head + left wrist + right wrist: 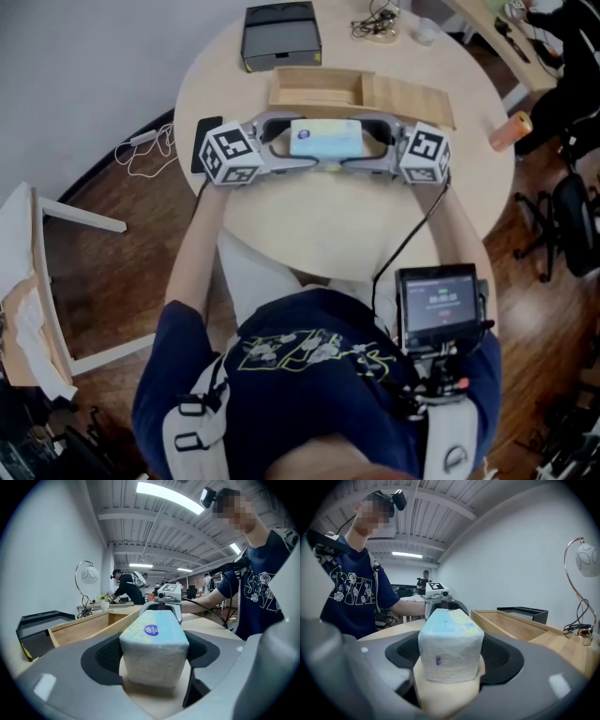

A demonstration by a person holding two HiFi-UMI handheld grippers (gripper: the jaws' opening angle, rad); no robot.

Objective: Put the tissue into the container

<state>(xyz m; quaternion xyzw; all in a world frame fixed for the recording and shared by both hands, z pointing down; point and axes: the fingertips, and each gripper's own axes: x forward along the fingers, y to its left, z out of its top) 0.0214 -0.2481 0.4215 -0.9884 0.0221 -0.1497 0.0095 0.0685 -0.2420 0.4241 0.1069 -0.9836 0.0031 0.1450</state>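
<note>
The round bench [319,234] carries everything. Toward its far edge lies the wooden container [317,71], long side across our view. Its open compartment is at the left end, and the right end looks like a flat board. Beyond it, at the far edge, sits a black box [281,36], with a tangle of cables [375,23] to its right.

The left claw [298,142] comes in from the bench's left side and the right claw [361,142] from its right, facing each other. Each one has its jaws spread wide and straddles one end of the tissue pack [325,138]. In both gripper views the pack stands between the pads on the bench top. The pads are close beside its flanks, but we see no squeeze in the wrapper, so we judge neither claw has pinched it yet.

The pack's long axis runs left to right, parallel to the container and just on its near side, directly in front of the open compartment. Neither hand is nearer, since each has one end. We judge the coming move to be a short carry toward the far edge. Only the container's near wall stands in the way, so the pack must rise above it first.
</note>
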